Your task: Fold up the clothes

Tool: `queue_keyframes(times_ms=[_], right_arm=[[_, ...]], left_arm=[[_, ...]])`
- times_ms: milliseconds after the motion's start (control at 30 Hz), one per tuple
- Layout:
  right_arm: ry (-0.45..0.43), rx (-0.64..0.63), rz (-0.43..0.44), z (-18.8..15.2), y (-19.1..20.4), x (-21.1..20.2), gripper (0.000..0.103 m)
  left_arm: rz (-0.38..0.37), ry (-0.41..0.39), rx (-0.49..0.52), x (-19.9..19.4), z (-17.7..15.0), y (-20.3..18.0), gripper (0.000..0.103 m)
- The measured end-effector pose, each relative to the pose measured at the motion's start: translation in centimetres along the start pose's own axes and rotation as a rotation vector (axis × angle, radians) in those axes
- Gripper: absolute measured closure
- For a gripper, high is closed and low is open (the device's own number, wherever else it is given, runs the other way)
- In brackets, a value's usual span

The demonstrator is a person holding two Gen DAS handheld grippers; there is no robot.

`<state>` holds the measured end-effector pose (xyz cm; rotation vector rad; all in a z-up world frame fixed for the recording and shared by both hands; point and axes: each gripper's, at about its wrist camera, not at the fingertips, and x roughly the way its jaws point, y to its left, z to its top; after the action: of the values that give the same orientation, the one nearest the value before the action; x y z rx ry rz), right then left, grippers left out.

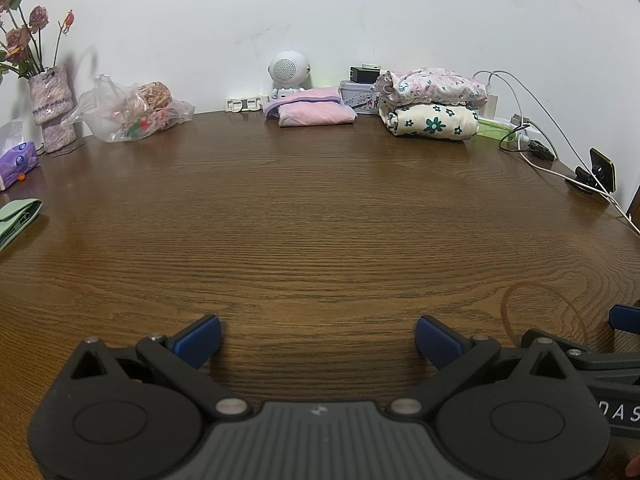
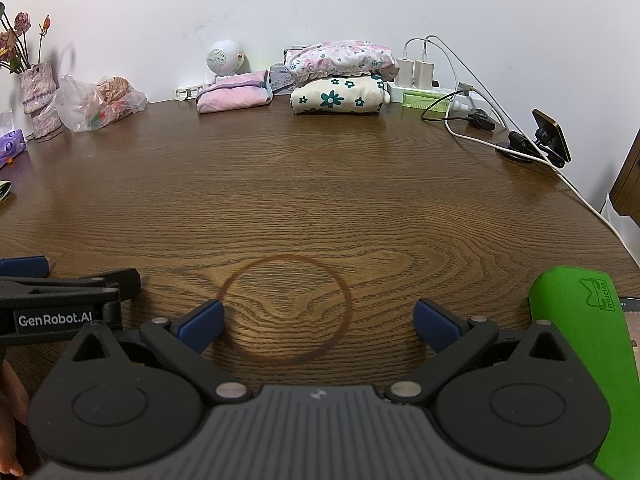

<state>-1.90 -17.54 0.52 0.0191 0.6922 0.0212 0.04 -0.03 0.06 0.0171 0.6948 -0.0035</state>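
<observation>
A brown wooden table [image 1: 320,220] against a white wall. Both tongs, left gripper [image 1: 318,340] and right gripper [image 2: 319,326], hover released and empty at its near edge. Three folded garments sit along the far edge, well apart from them: one pink garment [image 1: 310,110], and a pink floral garment [image 1: 432,86] stacked on a green-flowered cream garment [image 1: 432,122].

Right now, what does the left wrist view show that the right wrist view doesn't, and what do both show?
Left wrist only: a light green folded cloth at the table's left edge. Right wrist only: a bright green mat at near right, and two white chargers. Both: the open left claw, the open right claw, the pink folded cloth, the stacked floral clothes and the brown ring mark.
</observation>
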Motion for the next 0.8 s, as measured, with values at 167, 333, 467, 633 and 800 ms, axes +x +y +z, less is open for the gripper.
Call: queue_keyframes(times_ms=[167, 333, 467, 633, 800], right_arm=[[-0.001, 0.003, 0.002, 0.01, -0.07, 0.01, 0.001], [-0.001, 0.003, 0.002, 0.03, -0.06, 0.01, 0.001], [-0.003, 0.008, 0.006, 0.02, -0.14, -0.04, 0.001], [-0.005, 0.013, 0.01, -0.05, -0.21, -0.09, 0.001], [-0.008, 0.02, 0.016, -0.09, -0.28, -0.12, 0.001]], left_arm=[[0.0, 0.0, 0.0, 0.01, -0.02, 0.0, 0.0], [-0.001, 0.0, 0.0, -0.02, -0.01, 0.04, 0.0], [-0.001, 0.0, 0.001, -0.06, 0.0, 0.07, 0.0], [-0.001, 0.0, 0.001, -0.08, 0.01, 0.08, 0.0], [-0.001, 0.0, 0.001, -0.08, 0.02, 0.09, 0.0]])
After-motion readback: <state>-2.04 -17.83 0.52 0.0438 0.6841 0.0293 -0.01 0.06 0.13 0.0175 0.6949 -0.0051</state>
